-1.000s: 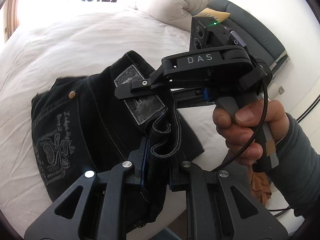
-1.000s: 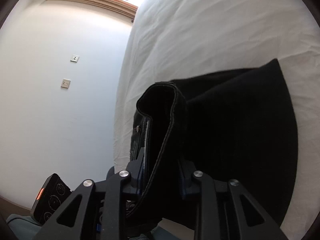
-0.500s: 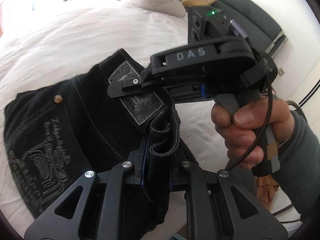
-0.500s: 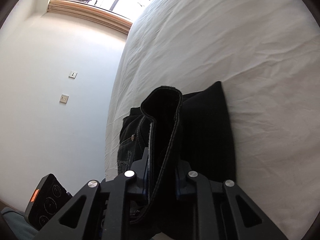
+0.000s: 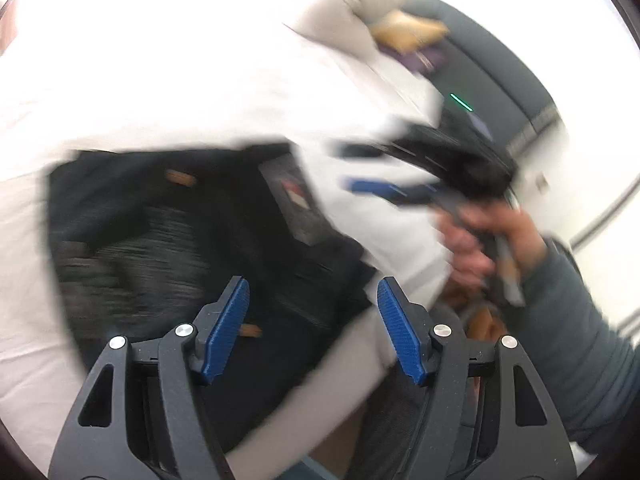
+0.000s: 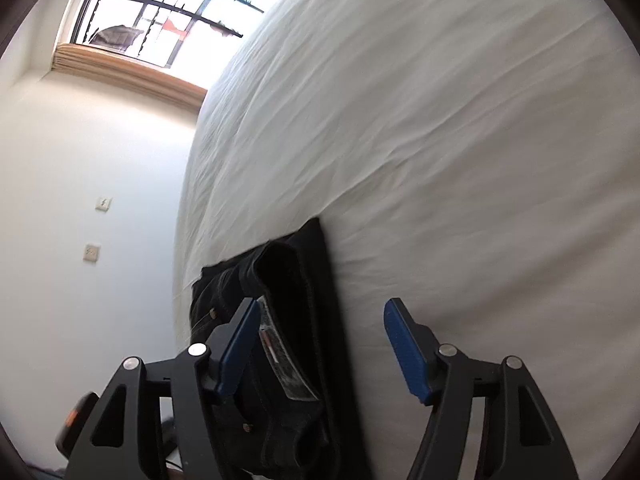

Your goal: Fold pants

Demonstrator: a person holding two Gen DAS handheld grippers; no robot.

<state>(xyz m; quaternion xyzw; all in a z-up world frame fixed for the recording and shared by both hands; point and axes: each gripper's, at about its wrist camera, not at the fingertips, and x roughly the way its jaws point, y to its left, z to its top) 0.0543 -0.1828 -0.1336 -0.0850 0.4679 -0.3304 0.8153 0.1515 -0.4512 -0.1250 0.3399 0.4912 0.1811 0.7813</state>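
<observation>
The dark denim pants (image 5: pixel 168 240) lie folded on the white bed (image 5: pixel 160 80), waistband label up, near the bed's near edge. My left gripper (image 5: pixel 314 324) is open and empty just above them, blue pads apart. The left wrist view is motion-blurred. The right gripper (image 5: pixel 384 176) shows there at the right, held in a hand, its blue pads apart. In the right wrist view my right gripper (image 6: pixel 320 340) is open and empty, with the pants (image 6: pixel 288 320) lying between and behind its left finger on the bed sheet (image 6: pixel 440 140).
A pillow (image 5: pixel 352 12) and a grey headboard (image 5: pixel 500 64) are at the far right of the bed. A white wall with two sockets (image 6: pixel 96 228) and a window (image 6: pixel 160 20) lie left of the bed. A person's sleeve (image 5: pixel 580 340) is at the right.
Both grippers have opened and let go of the waistband. The pants have dropped flat onto the bed. Both grippers have pulled back, the left one moving fast.
</observation>
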